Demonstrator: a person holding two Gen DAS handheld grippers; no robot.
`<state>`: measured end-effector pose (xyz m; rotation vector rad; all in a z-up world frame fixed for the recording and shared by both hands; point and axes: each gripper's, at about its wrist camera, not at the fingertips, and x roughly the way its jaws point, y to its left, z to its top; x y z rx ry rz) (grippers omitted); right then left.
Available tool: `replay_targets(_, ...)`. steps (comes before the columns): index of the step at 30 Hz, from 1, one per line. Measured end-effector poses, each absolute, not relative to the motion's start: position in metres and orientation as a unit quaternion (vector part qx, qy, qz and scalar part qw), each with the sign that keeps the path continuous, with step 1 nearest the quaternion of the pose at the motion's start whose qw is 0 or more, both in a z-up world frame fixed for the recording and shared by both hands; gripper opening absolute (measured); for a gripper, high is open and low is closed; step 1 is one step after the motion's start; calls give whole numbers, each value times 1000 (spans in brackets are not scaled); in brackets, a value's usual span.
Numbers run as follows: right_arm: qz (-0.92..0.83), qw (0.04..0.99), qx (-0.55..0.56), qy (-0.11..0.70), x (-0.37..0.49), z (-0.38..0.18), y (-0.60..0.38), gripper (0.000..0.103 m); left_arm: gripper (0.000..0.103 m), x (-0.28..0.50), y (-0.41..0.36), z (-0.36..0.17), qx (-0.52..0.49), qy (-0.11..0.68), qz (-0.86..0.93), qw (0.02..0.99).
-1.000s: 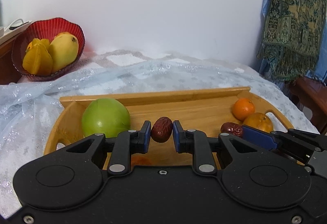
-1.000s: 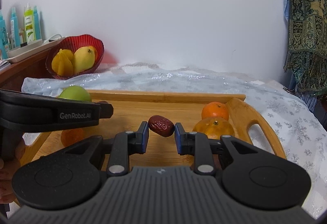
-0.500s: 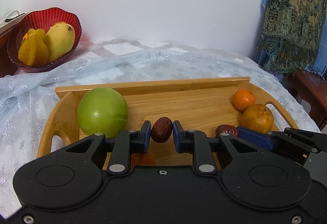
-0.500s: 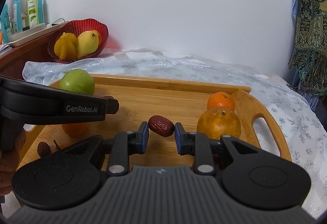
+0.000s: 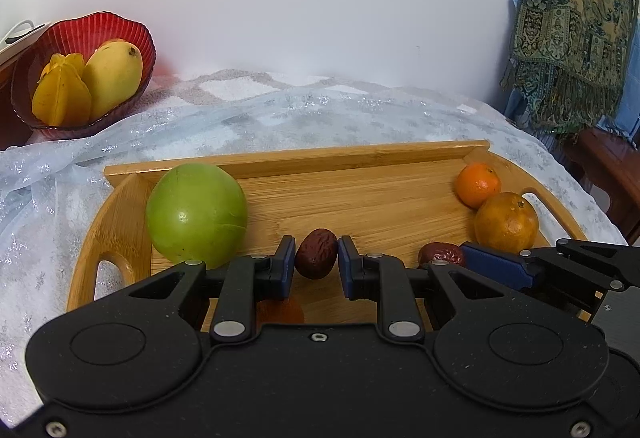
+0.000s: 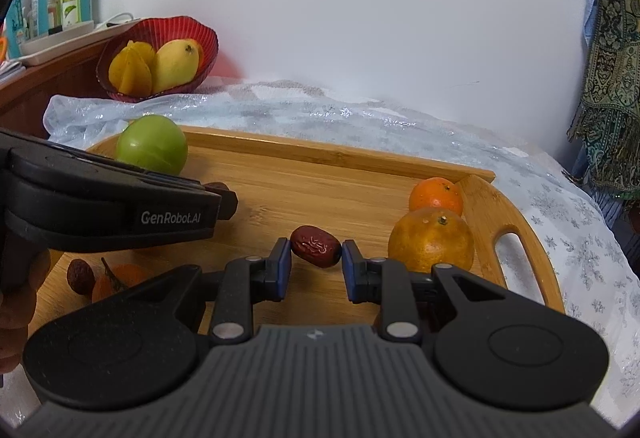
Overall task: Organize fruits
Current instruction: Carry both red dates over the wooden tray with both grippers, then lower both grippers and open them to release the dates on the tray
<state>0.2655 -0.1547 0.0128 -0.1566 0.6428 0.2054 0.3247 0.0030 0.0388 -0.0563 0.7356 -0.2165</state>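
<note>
Both grippers have risen, each clamping a date, green apple beside.

Two wrinkled dark-red dates are held clear of the wooden tray: one date stands upright between the left tongs, the other date lies crosswise between the right tongs. On the tray, a large green fruit sits in the far left corner. A small orange and a bigger, duller orange touch at the right end, and a third orange with a brown wrinkled fruit lies at the near left.
</note>
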Motion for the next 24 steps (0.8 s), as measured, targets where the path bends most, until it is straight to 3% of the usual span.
replay_targets(17, 102, 940, -79, 317, 267, 13, -154, 32, 22, 324, 4, 39, -31, 358, -106, 927)
replay_targets(24, 101, 941, -74, 315, 266, 13, -155, 44, 22, 321, 4, 41, -32, 353, -105, 929)
